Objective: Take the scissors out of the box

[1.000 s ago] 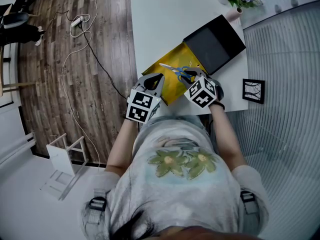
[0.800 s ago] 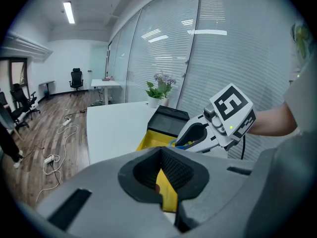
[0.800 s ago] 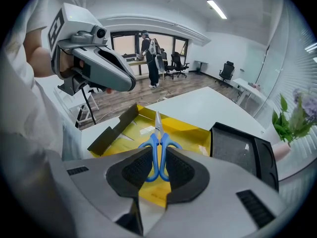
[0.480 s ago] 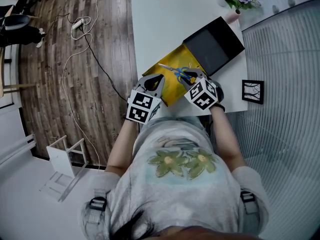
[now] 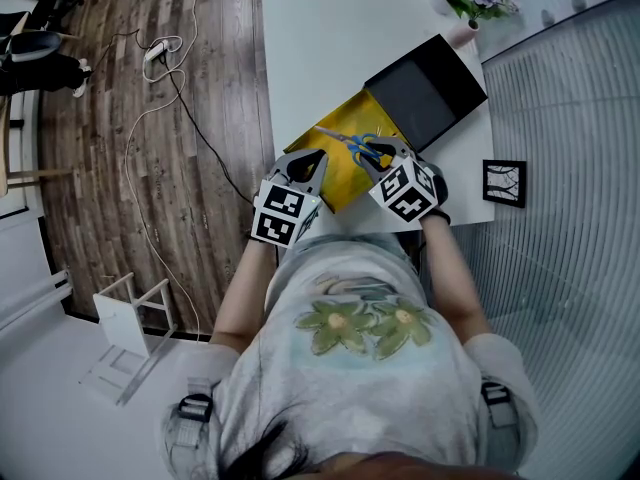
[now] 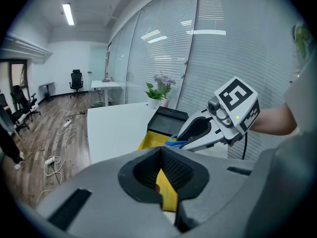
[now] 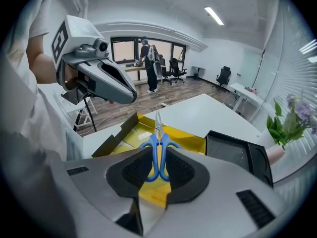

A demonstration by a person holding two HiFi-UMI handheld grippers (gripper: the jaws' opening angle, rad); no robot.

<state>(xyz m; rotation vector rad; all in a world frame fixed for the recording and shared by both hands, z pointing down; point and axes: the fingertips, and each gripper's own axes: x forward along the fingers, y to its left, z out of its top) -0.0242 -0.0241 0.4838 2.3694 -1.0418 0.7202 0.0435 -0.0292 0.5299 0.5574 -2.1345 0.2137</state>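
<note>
Between the right gripper's (image 7: 158,166) dark ribbed pads, the blue-handled scissors (image 7: 159,141) are sitting upright. The jaws are pressing in on the two handle loops from either side, so the claw is nearly closed and gripping them. The silver blades are pointing straight ahead of the jaws, out over the open yellow box (image 7: 130,133) lying just beyond and below the claw. Whether the scissors are touching the box floor cannot be told from any view.

Beyond the box, to the right of the blade tips, a black box lid (image 7: 233,152) is resting on the white table (image 5: 330,48), touching the yellow box's far end. Further right of it, a pot of purple flowers (image 7: 292,120) is standing.

To the right gripper's left, the left gripper (image 6: 161,175) is hovering at the near edge of the same box. Its jaws are drawn together at the tips and holding nothing; only a sliver of yellow box is showing through the slit between the pads. The two claws are pointing roughly the same way, side by side and apart. Far ahead of the right gripper, across a wooden floor (image 5: 150,118), a person (image 7: 148,66) is standing by desks and office chairs.
</note>
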